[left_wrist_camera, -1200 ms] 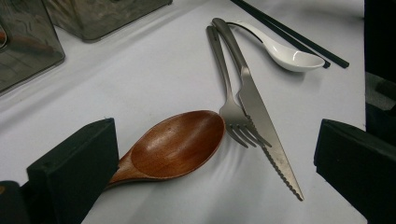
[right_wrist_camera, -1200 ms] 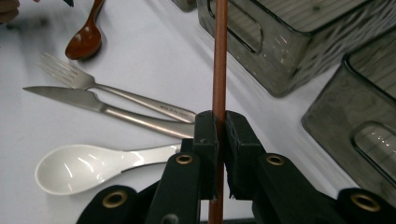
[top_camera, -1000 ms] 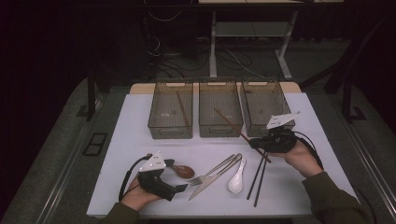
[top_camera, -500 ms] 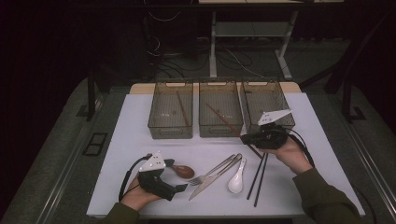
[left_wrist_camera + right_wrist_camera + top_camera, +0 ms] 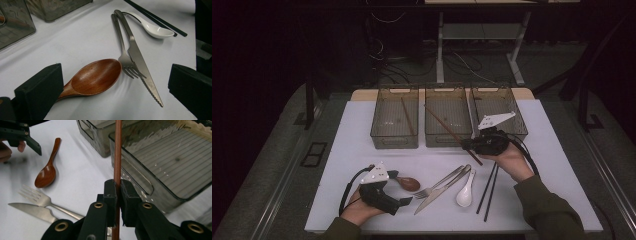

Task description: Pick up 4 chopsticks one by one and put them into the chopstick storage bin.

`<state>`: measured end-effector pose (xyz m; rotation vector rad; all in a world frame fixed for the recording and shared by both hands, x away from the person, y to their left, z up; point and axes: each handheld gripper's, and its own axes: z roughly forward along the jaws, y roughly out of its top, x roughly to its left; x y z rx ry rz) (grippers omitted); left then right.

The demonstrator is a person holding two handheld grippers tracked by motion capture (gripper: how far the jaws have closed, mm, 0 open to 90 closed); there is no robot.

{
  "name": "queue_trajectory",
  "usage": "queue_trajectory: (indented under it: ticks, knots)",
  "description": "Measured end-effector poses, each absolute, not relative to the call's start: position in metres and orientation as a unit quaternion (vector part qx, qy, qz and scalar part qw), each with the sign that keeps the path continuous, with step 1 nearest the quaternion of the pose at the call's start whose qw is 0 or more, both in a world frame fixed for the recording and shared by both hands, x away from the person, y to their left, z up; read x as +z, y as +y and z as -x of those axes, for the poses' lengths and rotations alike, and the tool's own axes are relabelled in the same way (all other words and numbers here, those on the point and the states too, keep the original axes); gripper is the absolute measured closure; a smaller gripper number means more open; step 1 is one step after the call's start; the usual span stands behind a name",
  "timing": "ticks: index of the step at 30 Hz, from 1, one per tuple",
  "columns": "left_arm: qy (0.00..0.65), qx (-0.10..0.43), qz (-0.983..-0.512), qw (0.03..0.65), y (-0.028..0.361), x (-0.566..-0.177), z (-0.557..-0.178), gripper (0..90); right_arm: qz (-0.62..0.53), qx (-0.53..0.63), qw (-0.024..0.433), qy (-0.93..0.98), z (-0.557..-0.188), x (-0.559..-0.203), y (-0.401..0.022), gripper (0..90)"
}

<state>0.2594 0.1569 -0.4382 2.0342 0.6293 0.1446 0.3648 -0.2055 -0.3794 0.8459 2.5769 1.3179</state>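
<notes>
- Over the white table (image 5: 362, 125), the right gripper (image 5: 468, 145) has swung left toward the middle bin (image 5: 447, 139), jaws pinched tight on a brown chopstick (image 5: 444, 127) angled above it.
- Left gripper (image 5: 404, 202) rests unmoved, jaws spread wide around the wooden spoon (image 5: 96, 76).
- No readable writing anywhere.

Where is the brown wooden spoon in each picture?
High view: the wooden spoon lies low and left of middle, beside the left tongs.
Left gripper view: wooden spoon at lower middle, bowl up, between the open jaws.
Right gripper view: wooden spoon at upper left.
Shared landmark: the fork, right next to its bowl.
</notes>
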Motion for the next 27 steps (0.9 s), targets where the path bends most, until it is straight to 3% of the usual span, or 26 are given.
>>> queue_trajectory:
  ticks: [27]
  knots:
    - [0.259, 0.055, -0.831, 0.489, 0.157, -0.437, -0.258, 0.0, -0.277, 0.462, 0.066, 0.840, -0.395, -0.372, -0.136, 83.1]
